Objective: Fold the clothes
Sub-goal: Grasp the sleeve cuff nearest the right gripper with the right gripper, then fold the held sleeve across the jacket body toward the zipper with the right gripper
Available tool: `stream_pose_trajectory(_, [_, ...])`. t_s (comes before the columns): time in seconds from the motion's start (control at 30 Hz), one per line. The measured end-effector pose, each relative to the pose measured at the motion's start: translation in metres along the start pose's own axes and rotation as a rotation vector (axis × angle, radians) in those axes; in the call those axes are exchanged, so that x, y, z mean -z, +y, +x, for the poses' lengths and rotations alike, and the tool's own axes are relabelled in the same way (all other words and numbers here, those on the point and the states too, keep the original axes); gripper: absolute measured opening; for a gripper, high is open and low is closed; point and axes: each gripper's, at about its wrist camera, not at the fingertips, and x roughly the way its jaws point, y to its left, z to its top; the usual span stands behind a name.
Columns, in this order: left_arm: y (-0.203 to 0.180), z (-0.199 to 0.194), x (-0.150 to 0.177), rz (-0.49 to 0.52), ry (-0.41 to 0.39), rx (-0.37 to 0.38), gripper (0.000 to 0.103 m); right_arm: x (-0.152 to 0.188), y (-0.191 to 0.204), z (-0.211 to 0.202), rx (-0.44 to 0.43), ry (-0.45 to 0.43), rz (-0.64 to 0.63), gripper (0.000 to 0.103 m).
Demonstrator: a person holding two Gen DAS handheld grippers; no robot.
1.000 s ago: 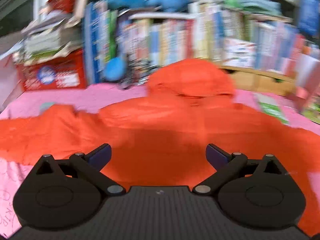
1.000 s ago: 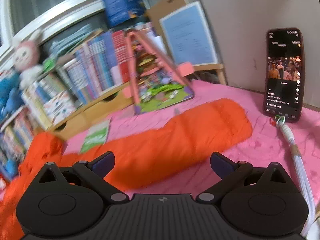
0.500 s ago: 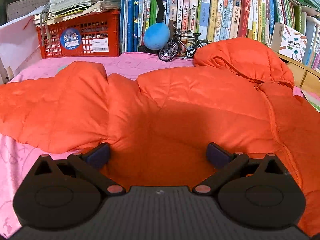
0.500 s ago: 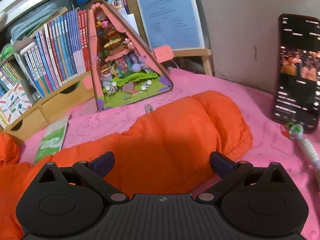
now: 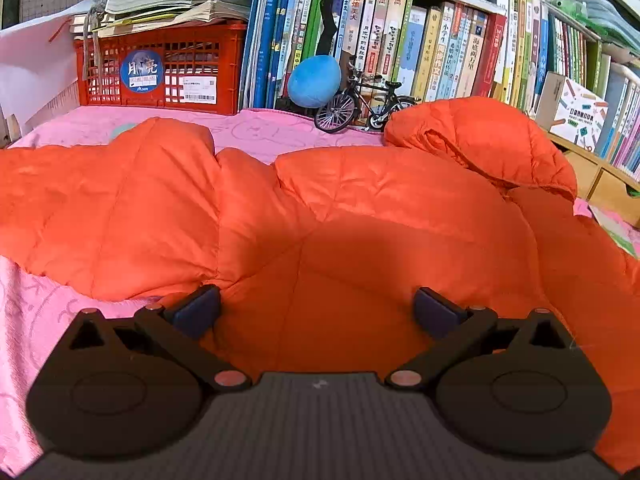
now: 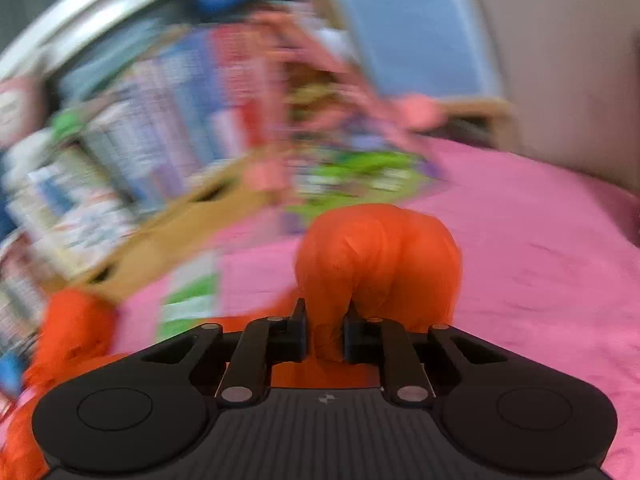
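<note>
An orange puffer jacket lies spread on the pink bed cover, its hood at the back right and one sleeve stretched out to the left. My left gripper hovers open just over the jacket's body, with only flat fabric under its wide jaws. In the blurred right wrist view the other sleeve's end is bunched into a lump. My right gripper is closing, and its pads pinch that sleeve's fabric between them.
A red crate under stacked papers, a row of books, a blue ball and a model bicycle line the back edge. A green booklet lies on the pink cover beside the sleeve.
My right gripper went from wide open to pinching the sleeve's end and swung sideways; the phone left its view. The left gripper came down close over the jacket, then held still.
</note>
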Motion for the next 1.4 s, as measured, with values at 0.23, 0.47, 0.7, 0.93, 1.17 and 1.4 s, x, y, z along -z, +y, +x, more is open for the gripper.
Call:
stream_pose_trajectory(0.23, [0.007,-0.003,0.0,-0.044,-0.018,0.039,0.103,0.018,0.141,-0.019,-0.372,0.035,-0.251,0.016])
stream_pose_trajectory(0.47, [0.011,-0.005,-0.001,-0.068,-0.026,0.061,0.103,0.085,0.227,-0.018,-0.55,0.205,-0.527,0.039])
stream_pose_trajectory(0.7, [0.01,-0.006,-0.002,-0.064,-0.025,0.058,0.103,0.126,0.22,-0.038,-0.597,0.292,-0.642,0.066])
stream_pose_trajectory(0.93, [0.007,-0.005,-0.002,-0.048,-0.02,0.045,0.103,0.098,0.209,-0.052,-0.549,0.16,-0.58,0.08])
stream_pose_trajectory(1.17, [0.011,-0.007,-0.001,-0.068,-0.027,0.066,0.103,0.101,0.249,-0.006,-0.452,0.183,-0.615,0.09])
stream_pose_trajectory(1.4, [0.022,-0.009,-0.001,-0.125,-0.046,0.121,0.103,0.132,0.285,0.03,-0.379,0.249,-0.743,0.064])
